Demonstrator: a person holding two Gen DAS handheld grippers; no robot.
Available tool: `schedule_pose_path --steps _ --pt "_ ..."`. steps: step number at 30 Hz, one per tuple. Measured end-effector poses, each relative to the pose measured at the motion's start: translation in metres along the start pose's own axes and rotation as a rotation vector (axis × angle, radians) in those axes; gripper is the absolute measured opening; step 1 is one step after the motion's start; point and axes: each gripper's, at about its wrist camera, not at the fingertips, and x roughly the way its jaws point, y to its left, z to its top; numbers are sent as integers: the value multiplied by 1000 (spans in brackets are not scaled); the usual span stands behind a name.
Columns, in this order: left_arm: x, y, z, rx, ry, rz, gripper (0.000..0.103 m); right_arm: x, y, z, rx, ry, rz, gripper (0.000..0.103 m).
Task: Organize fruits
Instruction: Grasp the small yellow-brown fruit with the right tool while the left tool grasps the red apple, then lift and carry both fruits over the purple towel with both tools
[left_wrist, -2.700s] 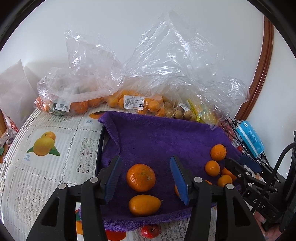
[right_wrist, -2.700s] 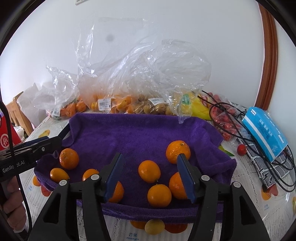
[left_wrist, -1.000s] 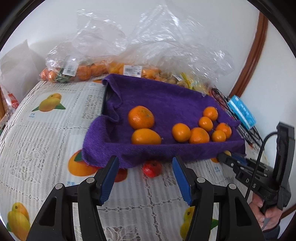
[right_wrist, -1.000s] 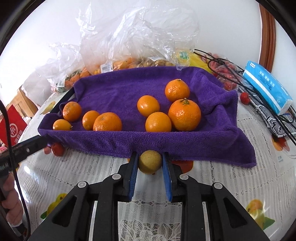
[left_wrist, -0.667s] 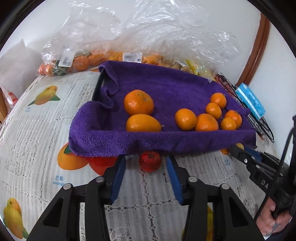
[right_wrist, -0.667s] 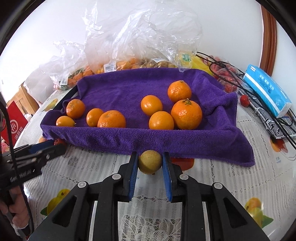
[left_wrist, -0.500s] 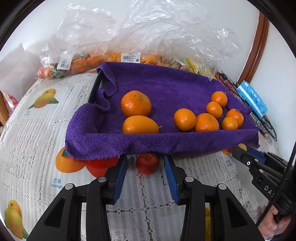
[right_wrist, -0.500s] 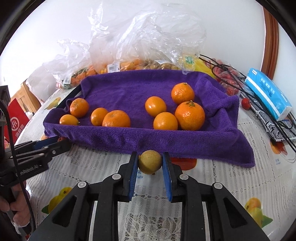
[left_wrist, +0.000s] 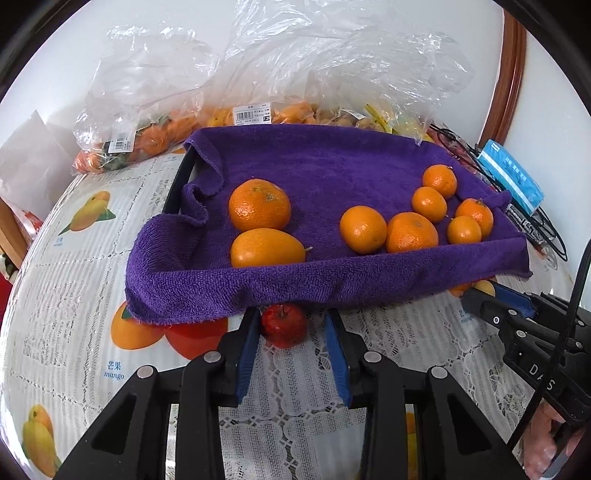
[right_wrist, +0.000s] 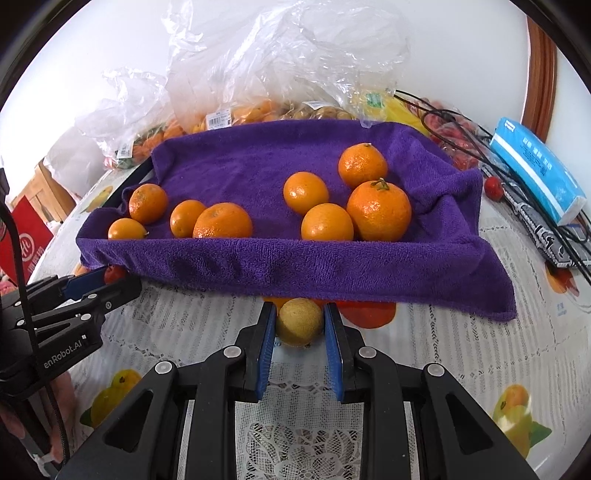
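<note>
A tray under a purple towel (left_wrist: 332, 166) holds several oranges (left_wrist: 259, 204) and a kumquat-shaped fruit (left_wrist: 266, 252). A small red fruit (left_wrist: 283, 325) lies on the tablecloth just in front of the towel's edge, between the fingers of my left gripper (left_wrist: 291, 314). The jaws are closing: the left pad touches it and a gap shows at the right pad. My right gripper (right_wrist: 299, 308) is shut on a small yellow fruit (right_wrist: 299, 322) at the towel's (right_wrist: 240, 158) front edge. Each gripper shows in the other's view: the left gripper (right_wrist: 107, 284) and the right gripper (left_wrist: 480, 295).
Clear plastic bags of fruit (left_wrist: 258, 74) are piled behind the tray against the wall. A blue tissue pack (right_wrist: 535, 166), black cables (right_wrist: 461, 136) and another small red fruit (right_wrist: 493, 186) lie to the right. A red box (right_wrist: 26, 229) stands at far left. The lace tablecloth (left_wrist: 74, 258) carries fruit prints.
My left gripper has come down to the red fruit in front of the tray and its jaws have narrowed around it. The right gripper closed on the yellow fruit earlier and has held still since.
</note>
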Motion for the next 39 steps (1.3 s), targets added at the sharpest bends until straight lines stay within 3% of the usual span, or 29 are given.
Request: schedule_pose_path --steps 21,27,34,39 --pt "1 -1 -1 3 1 15 32 1 3 1 -10 10 -15 29" --pt "1 -1 -1 3 1 16 32 2 10 2 -48 18 -23 37" --pt "0 1 -1 -6 -5 11 31 2 10 3 -49 18 -20 37" --pt "-2 4 0 -23 -4 -11 30 1 6 3 -31 12 -6 30"
